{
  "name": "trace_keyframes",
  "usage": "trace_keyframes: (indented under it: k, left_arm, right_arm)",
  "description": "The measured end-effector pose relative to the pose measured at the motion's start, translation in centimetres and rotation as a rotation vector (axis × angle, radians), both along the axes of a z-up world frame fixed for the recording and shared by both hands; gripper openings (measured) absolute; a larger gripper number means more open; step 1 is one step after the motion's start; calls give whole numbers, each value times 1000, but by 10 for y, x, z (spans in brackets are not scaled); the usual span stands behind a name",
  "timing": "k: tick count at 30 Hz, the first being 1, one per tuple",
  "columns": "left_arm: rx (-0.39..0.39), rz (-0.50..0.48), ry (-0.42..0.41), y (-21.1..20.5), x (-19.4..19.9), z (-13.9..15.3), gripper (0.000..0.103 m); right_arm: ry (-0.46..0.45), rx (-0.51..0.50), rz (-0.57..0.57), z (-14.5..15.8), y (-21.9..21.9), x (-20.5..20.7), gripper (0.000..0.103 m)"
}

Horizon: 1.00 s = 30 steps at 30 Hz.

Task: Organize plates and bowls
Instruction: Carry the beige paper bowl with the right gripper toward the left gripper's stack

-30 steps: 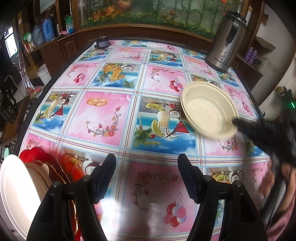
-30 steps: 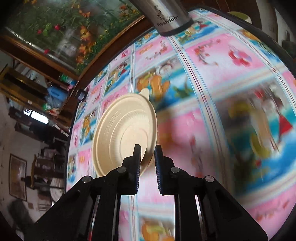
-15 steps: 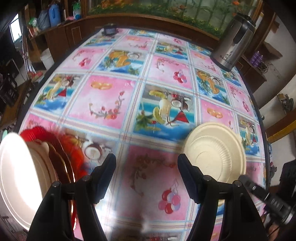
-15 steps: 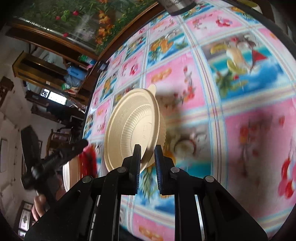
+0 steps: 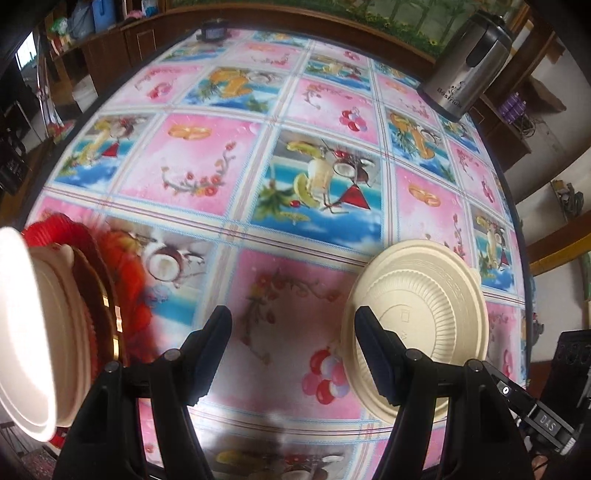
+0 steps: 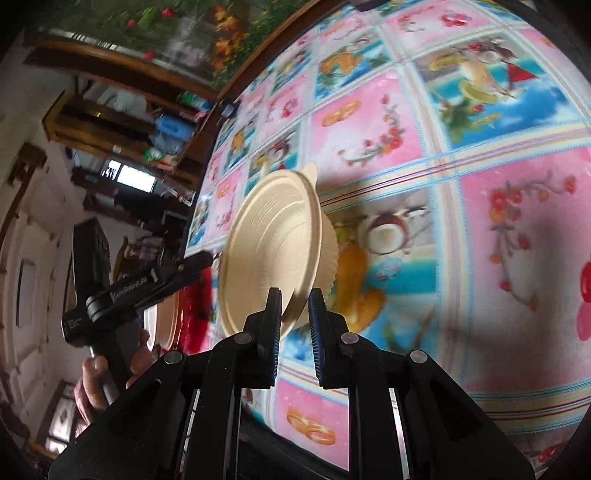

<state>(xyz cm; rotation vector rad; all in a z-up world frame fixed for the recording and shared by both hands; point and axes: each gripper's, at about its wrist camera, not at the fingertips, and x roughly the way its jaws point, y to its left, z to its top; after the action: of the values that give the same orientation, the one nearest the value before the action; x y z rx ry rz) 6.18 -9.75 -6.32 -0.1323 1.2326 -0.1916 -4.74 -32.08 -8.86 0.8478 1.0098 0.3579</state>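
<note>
My right gripper (image 6: pixel 293 314) is shut on the rim of a cream ribbed bowl (image 6: pixel 269 251), which it holds tilted on edge above the tablecloth. In the left wrist view the same bowl (image 5: pixel 417 325) hangs just right of my left gripper (image 5: pixel 293 343). That gripper is open, pointing steeply down with only tablecloth between its fingers. A stack of plates (image 5: pixel 40 332), white and cream on top with brown and red below, lies left of the left gripper at the table's near edge. The right wrist view shows the stack (image 6: pixel 168 321) beyond the bowl, under the left gripper (image 6: pixel 177 273).
A round table (image 5: pixel 207 162) under a pink and blue fruit-print cloth fills both views. A steel kettle (image 5: pixel 469 70) stands at its far right edge and a small dark object (image 5: pixel 214 31) at the far edge. A hand (image 6: pixel 96 376) holds the left gripper. Wooden cabinets surround the table.
The right gripper has carried the bowl from the right side of the table to the near edge, close beside the left gripper. The left gripper has tilted further down and stayed open.
</note>
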Motion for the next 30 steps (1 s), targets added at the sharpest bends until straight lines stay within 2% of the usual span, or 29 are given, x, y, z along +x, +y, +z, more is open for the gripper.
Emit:
trace_keyframes:
  k: [6, 10, 16, 25, 28, 30]
  left_arm:
    - [-32, -18, 35, -9, 1, -4, 69]
    - [-47, -24, 56, -12, 4, -5, 69]
    - [-87, -43, 62, -23, 3, -3, 69]
    - [-69, -83, 123, -42, 6, -24, 69]
    - [-67, -82, 129, -45, 6, -28, 69]
    - [-72, -88, 131, -48, 6, -29, 69]
  right_arm:
    - [-42, -2, -35, 9, -15, -3, 25]
    - [-30, -38, -34, 9, -16, 1, 25]
    - [-13, -24, -10, 2, -15, 2, 25]
    - [-17, -21, -4, 1, -17, 3, 25]
    - [-21, -27, -19, 2, -23, 1, 37]
    - [-30, -25, -33, 4, -27, 0, 41]
